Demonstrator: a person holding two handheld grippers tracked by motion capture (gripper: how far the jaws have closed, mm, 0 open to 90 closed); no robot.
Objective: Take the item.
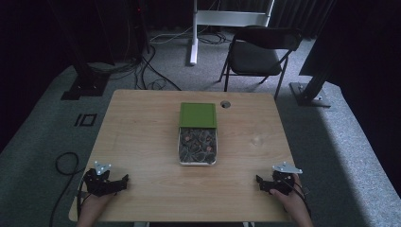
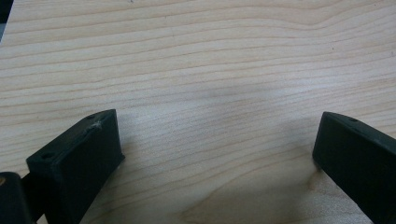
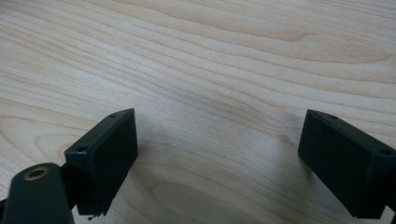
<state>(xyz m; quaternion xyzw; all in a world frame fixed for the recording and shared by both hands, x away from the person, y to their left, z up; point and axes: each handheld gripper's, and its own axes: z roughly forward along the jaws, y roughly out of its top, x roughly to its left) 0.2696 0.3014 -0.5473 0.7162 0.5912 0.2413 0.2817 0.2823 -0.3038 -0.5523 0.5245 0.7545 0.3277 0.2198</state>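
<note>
Midway across the table (image 1: pixel 142 142) sits a clear box (image 1: pixel 197 147) with its green lid (image 1: pixel 197 115) just behind, probably light, stiff, slippery, best pinched by its rim; left gripper (image 2: pixel 217 140) and right gripper (image 3: pixel 219 140) gape wide, empty.

No legible text, label, brand, number or sign anywhere. Green lid (image 1: pixel 197 114) of the box on the table (image 1: pixel 142 142): plain, unmarked. Patterned contents just in front of that lid: too small to read.
</note>
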